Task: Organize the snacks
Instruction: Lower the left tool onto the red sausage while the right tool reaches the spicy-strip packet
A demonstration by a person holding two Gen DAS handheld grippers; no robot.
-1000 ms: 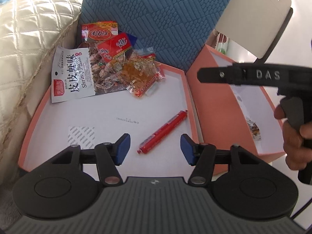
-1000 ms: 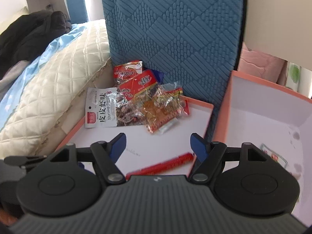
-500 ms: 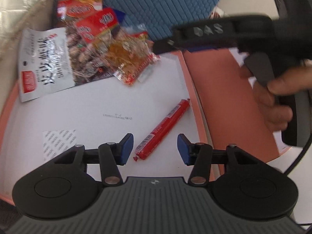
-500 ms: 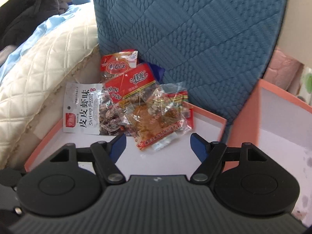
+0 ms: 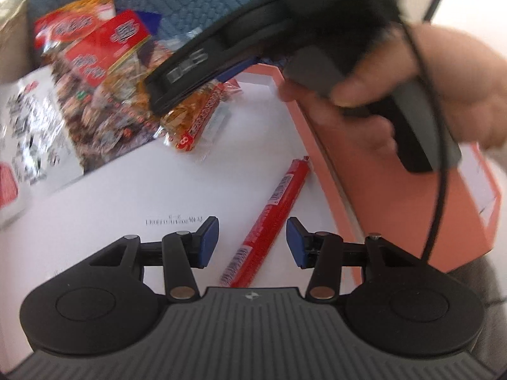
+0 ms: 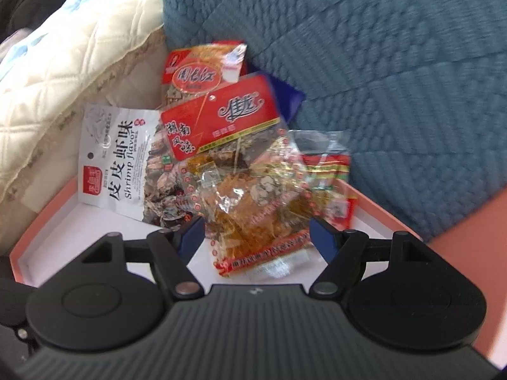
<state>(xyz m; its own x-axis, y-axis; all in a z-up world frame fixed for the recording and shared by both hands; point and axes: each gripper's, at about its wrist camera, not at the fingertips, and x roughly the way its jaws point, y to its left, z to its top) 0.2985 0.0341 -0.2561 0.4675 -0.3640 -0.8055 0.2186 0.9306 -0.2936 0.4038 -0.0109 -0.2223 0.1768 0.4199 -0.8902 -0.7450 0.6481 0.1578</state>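
A red sausage stick (image 5: 275,202) lies on the white floor of an orange-rimmed tray (image 5: 126,205). My left gripper (image 5: 252,240) hangs low over the stick's near end, jaws open on either side with gaps to both pads. At the tray's far corner is a snack pile: a white shrimp-flavour packet (image 6: 117,155), a red packet (image 6: 228,114), an orange packet (image 6: 202,66) and a clear packet of brown snack (image 6: 253,202). My right gripper (image 6: 256,236) is just over the clear packet, its jaws opening, the packet's near end between the pads without touching them.
A blue quilted cushion (image 6: 380,63) stands behind the tray and cream quilted bedding (image 6: 79,47) lies to its left. A second orange box (image 5: 396,205) adjoins the tray's right rim. The hand (image 5: 364,120) on the right gripper and its cable cross above that rim.
Both grippers have come down and forward. The left jaws narrowed around the sausage stick. The right gripper left the sausage behind, reached the snack pile, and its jaws widened.
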